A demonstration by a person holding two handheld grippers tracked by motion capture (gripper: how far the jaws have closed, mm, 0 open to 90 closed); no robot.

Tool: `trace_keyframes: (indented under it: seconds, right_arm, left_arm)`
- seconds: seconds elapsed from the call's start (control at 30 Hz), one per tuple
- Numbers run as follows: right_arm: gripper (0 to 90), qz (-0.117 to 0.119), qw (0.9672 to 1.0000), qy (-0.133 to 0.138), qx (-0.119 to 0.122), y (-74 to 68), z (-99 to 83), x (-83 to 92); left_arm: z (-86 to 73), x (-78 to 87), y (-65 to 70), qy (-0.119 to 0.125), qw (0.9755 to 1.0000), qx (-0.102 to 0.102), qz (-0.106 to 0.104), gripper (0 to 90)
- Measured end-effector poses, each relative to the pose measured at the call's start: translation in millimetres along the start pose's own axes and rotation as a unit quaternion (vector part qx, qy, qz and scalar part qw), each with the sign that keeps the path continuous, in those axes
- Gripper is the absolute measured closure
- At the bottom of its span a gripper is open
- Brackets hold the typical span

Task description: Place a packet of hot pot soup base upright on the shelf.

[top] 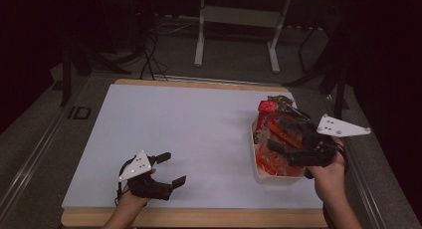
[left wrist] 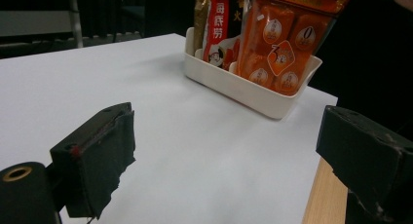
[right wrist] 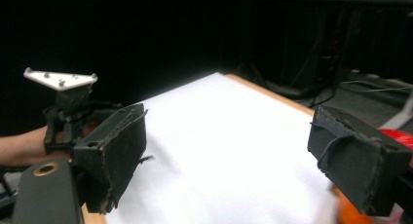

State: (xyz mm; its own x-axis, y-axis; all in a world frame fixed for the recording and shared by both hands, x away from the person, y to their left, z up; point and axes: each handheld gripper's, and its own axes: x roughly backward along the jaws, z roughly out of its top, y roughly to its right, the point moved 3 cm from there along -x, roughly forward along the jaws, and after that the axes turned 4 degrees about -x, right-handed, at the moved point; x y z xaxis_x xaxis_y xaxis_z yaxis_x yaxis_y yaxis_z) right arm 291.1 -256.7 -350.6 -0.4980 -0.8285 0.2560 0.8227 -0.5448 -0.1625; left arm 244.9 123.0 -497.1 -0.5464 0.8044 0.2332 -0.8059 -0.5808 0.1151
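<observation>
A white bin (top: 259,175) stands at the table's right side, packed with snack packets standing on end: orange ones (top: 271,162) and a red one (top: 266,107). The left gripper view shows the bin (left wrist: 229,83) ahead with an orange packet (left wrist: 282,44) and a red-and-white packet (left wrist: 216,24) in it. My right gripper (top: 279,134) hangs over the bin, open with nothing between its jaws (right wrist: 229,156). Near the front left edge my left gripper (top: 173,168) is low over the white table (top: 199,124), open and empty (left wrist: 229,151).
The table's wooden edge (top: 199,216) runs along the front and the right side (left wrist: 326,195). Beyond the far edge are a white desk frame (top: 201,35) and floor cables (top: 149,55). In the right gripper view, the left gripper's grey plate (right wrist: 61,79) is at the left.
</observation>
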Motion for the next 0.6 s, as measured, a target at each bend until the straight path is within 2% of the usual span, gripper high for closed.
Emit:
trace_keyframes:
  seconds: [0.17, 0.2, 0.33, 0.43, 0.6]
  right_arm:
    - [13.8, 0.018, 0.9997, -0.014, 0.003, -6.7, -11.3, -13.9]
    - [13.8, 0.029, 0.9993, -0.025, 0.002, -11.9, -21.8, -23.8]
    - [13.9, 0.037, 0.9986, -0.037, 0.002, -17.4, -39.7, -38.4]
    - [13.9, 0.035, 0.9983, -0.045, 0.012, -19.2, -51.1, -46.3]
    - [13.9, 0.033, 0.9982, -0.048, 0.013, -21.1, -62.9, -50.7]
  left_arm:
    - [0.2, 0.2, 0.5, 0.0, 1.0, 0.0, 0.0, 7.6]
    - [0.2, 0.4, 0.5, 0.001, 1.0, 0.0, 0.0, 7.6]
    - [0.2, 0.3, 1.0, 0.001, 1.0, 0.001, -0.001, 7.6]
    - [0.4, 1.0, 1.3, -0.001, 1.0, -0.005, 0.0, 7.6]
    - [0.4, 1.8, 1.4, -0.001, 1.0, -0.006, 0.001, 7.6]
